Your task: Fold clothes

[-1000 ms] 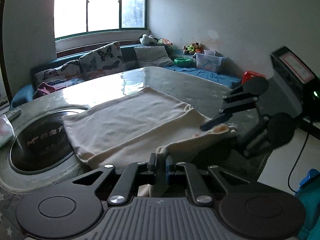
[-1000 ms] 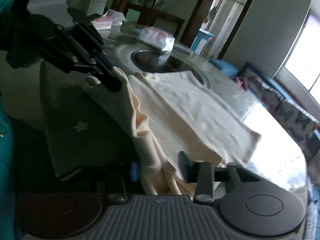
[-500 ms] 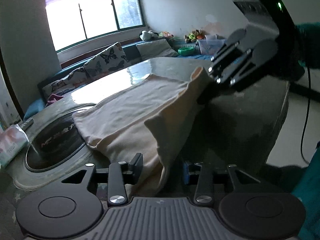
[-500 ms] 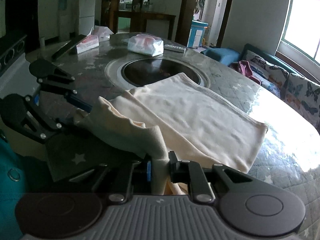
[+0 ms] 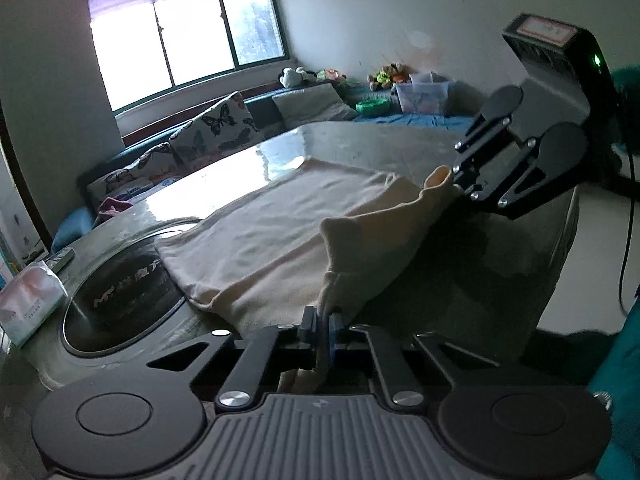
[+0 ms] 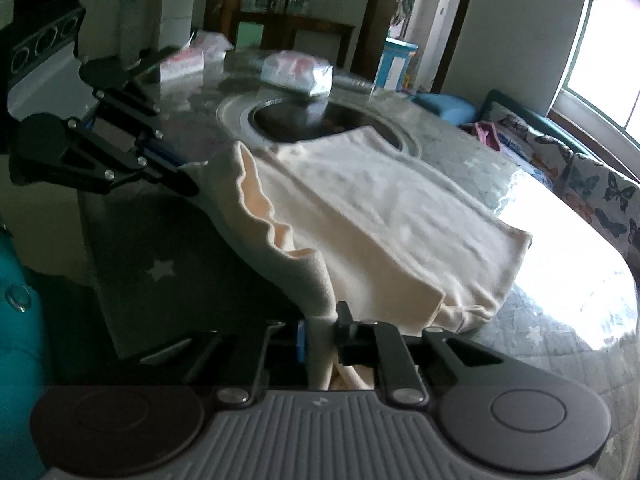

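Over table, hand-held grippers pinch garment.

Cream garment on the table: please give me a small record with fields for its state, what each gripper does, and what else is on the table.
garment: cream garment, far part flat on the table, near edge lifted
left gripper: shut on one near corner
right gripper: shut on the other near corner
lifted edge: hangs slack between the two grippers
inset: dark round inset under the garment's left edge
other items: tissue pack beyond the inset
fold: not yet laid over
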The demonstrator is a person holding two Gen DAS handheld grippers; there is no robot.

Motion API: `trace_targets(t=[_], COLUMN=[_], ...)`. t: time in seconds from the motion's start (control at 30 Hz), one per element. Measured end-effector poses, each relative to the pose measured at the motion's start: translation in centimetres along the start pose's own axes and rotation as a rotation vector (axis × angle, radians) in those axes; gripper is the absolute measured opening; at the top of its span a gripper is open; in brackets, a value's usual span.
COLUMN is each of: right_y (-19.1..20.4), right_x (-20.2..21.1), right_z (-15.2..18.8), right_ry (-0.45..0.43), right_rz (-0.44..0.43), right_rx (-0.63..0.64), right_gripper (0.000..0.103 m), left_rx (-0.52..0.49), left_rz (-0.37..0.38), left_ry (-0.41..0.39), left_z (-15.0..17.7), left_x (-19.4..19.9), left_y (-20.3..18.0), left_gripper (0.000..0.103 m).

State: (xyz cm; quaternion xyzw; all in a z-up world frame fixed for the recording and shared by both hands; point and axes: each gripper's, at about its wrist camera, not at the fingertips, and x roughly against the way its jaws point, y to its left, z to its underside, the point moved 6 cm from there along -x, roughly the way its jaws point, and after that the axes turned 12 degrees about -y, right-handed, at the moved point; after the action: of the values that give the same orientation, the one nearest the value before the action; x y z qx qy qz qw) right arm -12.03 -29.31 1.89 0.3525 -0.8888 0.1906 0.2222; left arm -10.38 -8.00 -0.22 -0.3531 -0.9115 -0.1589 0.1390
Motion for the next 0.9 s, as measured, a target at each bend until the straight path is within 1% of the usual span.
trace_targets(t=[0.1,0.2,0.3,0.37,0.47,0.57,0.67,0.8,0.9], right_y=[0.2,0.8,2.4,3.5,4.7,5.3,4.5,2.2,0.5], right_x=[1.2,2.7,5.2,6.9,8.9,9.5,9.3,8.3,7.2], right_z=[-0.9,-1.8,-2.5,-2.9,-3.0,-3.1,-3.8,-5.1,-5.9], right_ry=[-0.040,-0.062,-0.066,-0.065,-0.052,-0.039,-0.039,-0.038,-0.037], right_rz=[0.003,-0.013,-0.050,-0.072,-0.101,-0.101,-0.083,-0.058,-0.047], right_rx=[-0.002,-0.002,0.001,0.003,-0.028,-0.039,-0.048,-0.070,-0.075], right_gripper=[0.010,0.010,0.010,0.010,0.010,0.010,0.010,0.010,0.010], left_rx=[0.019,0.045,0.082,0.118,0.142,0.147,0.147,0.136,0.142], left_rz=[-0.005,0.000,0.013,0.034,0.055,0.054,0.043,0.032,0.028], left_ry=[-0.021,-0.042,-0.066,-0.074,-0.068,-0.073,-0.089,-0.112,-0.118], left_z=[-0.8,-1.8,-2.6,-2.9,-3.0,-3.4,-4.1,-5.3,-6.1], left_x=[1.1,3.1,5.5,7.4,8.9,8.9,7.9,6.0,3.7], left_y=[0.2,0.3,0.0,-0.6,-1.3,-1.4,-0.7,0.7,2.2], left_gripper=[0.005,0.005,0.005,0.005,0.005,0.005,0.005,0.005,0.005])
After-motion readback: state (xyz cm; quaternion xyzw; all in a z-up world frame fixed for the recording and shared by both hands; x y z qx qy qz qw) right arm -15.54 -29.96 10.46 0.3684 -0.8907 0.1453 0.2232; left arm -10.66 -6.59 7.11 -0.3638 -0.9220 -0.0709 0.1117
